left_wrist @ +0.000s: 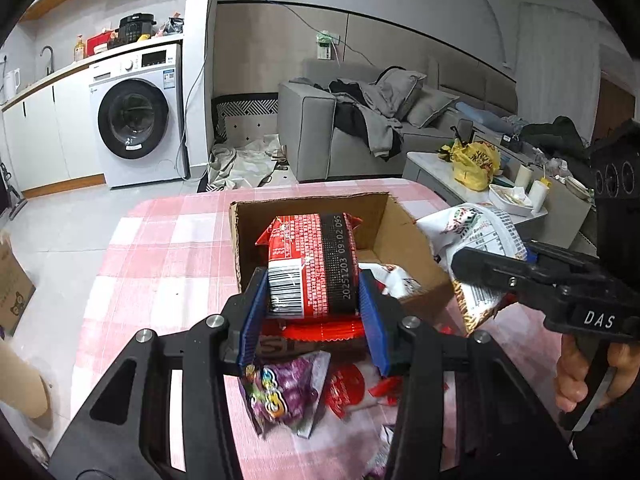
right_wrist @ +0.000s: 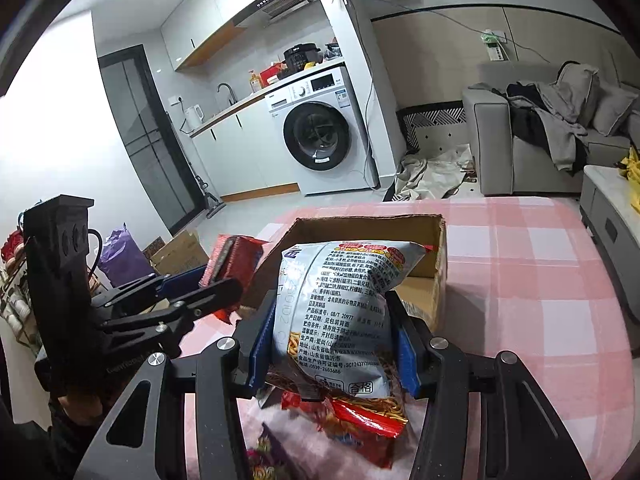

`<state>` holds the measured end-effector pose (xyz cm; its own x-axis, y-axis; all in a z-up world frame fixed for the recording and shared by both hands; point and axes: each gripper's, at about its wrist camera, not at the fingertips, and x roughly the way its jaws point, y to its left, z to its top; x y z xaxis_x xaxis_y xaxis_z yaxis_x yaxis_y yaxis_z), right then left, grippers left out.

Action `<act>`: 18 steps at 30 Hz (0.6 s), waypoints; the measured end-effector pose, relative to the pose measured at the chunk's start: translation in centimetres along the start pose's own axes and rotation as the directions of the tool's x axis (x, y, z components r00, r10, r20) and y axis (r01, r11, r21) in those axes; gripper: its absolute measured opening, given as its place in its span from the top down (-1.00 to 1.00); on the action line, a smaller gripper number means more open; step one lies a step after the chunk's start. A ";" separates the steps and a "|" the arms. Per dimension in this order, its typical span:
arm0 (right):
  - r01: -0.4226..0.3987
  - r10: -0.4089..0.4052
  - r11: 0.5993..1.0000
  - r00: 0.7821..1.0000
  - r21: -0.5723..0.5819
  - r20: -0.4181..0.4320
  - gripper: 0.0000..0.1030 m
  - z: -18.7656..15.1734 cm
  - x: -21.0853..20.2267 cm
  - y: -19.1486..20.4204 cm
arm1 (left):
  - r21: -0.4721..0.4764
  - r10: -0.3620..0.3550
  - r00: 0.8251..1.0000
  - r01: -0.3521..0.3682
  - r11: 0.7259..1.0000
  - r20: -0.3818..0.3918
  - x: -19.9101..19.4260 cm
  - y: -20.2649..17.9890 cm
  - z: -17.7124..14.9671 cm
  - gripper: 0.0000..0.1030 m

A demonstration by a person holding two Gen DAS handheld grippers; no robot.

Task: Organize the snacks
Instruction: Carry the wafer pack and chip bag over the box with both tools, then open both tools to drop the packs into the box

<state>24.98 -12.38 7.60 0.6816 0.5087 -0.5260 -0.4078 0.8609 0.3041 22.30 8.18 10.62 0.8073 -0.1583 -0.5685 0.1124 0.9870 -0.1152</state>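
Cardboard box point(left_wrist: 404, 236), open-topped, on pink checked tablecloth point(left_wrist: 160, 248); landmark for all positions below. Red snack packet point(left_wrist: 312, 264), barcode side up, pinched between blue pads of left gripper point(left_wrist: 314, 300), held above near-left part of box. White-and-silver snack bag point(right_wrist: 340, 312), printed back facing camera, clamped between blue pads of right gripper point(right_wrist: 332, 344), held above near edge of box, right of red packet. Inside box, on floor toward right, one small white packet point(left_wrist: 394, 278) partly visible. Before box, loose on cloth: purple candy bag point(left_wrist: 284, 390), red wrappers point(left_wrist: 348, 390), noodle-print packet point(right_wrist: 368, 420). Beyond box, well apart: washing machine point(left_wrist: 138, 114), grey sofa point(left_wrist: 360, 128). Step in hand, by judgement: carrying two packets to box together, loading stage, several snacks not yet sorted. Next move likely calls for lowering each packet past rim in turn, keeping grippers apart, then spreading fingers only once packet rests on box floor.
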 end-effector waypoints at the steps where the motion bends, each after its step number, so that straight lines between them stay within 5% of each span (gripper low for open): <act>1: 0.003 -0.003 1.000 1.000 0.000 -0.002 0.00 0.3 0.6 -0.1 | -0.002 0.001 1.000 -0.001 1.000 -0.004 0.7 0.1 0.3 0.20; 18: 0.025 -0.023 0.998 0.999 0.049 -0.048 0.00 2.8 7.5 -3.7 | 0.000 0.039 0.997 -0.039 0.999 -0.069 11.5 0.4 2.0 0.20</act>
<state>33.32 -11.73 4.79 0.6611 0.4879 -0.5701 -0.3603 0.8728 0.3292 32.79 6.82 5.68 0.7691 -0.1215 -0.6274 0.0806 0.9924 -0.0933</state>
